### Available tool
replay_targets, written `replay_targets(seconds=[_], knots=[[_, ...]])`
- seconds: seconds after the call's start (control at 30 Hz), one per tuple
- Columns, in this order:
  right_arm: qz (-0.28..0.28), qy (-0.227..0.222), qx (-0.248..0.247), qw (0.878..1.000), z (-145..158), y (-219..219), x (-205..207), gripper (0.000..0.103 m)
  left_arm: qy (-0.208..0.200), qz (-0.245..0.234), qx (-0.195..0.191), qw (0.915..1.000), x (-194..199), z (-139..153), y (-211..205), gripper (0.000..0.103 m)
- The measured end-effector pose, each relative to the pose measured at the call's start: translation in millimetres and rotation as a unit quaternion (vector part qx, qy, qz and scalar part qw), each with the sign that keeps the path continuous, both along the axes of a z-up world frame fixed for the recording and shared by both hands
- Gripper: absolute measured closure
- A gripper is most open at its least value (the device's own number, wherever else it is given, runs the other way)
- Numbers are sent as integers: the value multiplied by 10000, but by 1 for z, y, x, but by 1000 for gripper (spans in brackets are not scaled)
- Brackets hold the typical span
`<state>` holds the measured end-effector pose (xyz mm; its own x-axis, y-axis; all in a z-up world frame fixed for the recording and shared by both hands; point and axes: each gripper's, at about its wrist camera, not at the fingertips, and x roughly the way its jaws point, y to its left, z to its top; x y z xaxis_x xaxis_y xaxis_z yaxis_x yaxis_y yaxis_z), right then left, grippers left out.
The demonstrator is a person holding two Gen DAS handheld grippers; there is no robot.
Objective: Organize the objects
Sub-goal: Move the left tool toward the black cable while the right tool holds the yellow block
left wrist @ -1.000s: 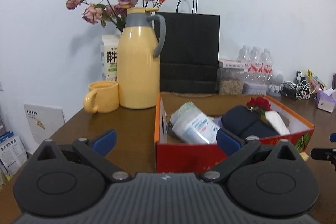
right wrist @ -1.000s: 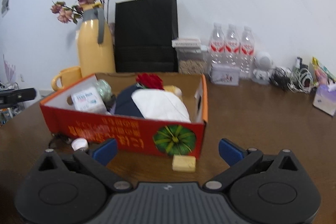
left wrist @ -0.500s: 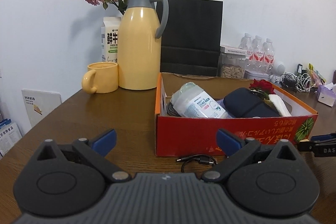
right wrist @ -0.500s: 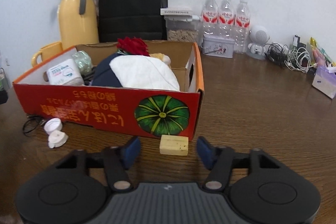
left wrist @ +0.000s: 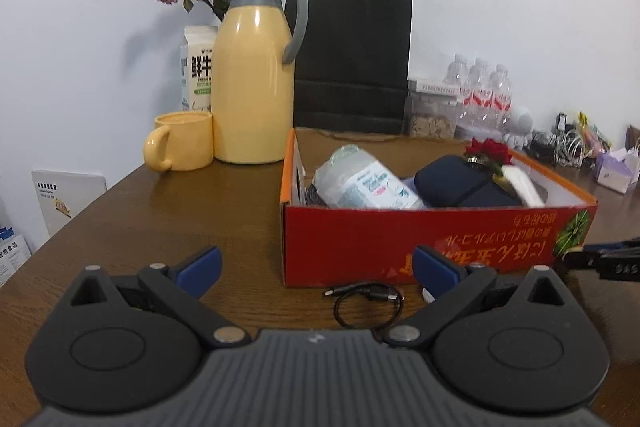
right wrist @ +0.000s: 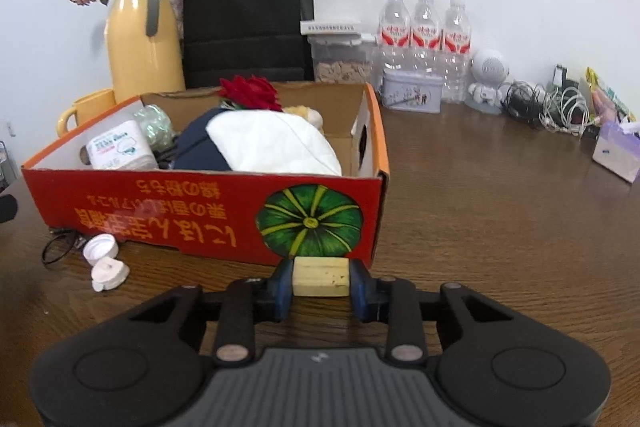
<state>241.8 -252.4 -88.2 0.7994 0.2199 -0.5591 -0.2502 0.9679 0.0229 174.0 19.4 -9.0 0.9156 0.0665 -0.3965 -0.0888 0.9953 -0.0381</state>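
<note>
Tongs on the right (right wrist: pixel 322 285) are clenched on a small yellow block (right wrist: pixel 320 275) just in front of the red box (right wrist: pixel 200 215), low over the surface (right wrist: pixel 500 227); the left tongs (left wrist: pixel 316 265) hang released near a black cable (left wrist: pixel 368 301). I'd lift the block straight up, clear the box's front wall, then set it in a free gap.
</note>
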Motion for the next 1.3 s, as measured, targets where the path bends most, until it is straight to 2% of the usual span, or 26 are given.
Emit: replay_targets(seconds=[0.23, 0.4, 0.7, 1.0, 1.13, 1.27, 1.3], knots=[[315, -483, -63, 9983, 8, 22, -30, 74, 559, -185, -95, 9982, 13, -8, -1, 0], [539, -617, -27, 9966, 10, 39, -42, 74, 992, -247, -35, 9948, 28, -16, -5, 0], [594, -606, 51, 9964, 11, 40, -43, 74, 1086, -23, 161, 9939, 46, -18, -17, 0], [639, -665, 75, 9957, 11, 39, -45, 74, 1206, 80, 172, 9925, 56, -19, -25, 0], [658, -693, 84, 9954, 11, 40, -45, 74, 1269, 47, 135, 9918, 59, -20, -27, 5], [673, -706, 92, 9952, 12, 40, -46, 74, 1313, -24, 82, 9913, 59, -22, -28, 20], [677, -710, 92, 9951, 12, 40, -46, 74, 1304, -18, 106, 9914, 59, -22, -29, 22]])
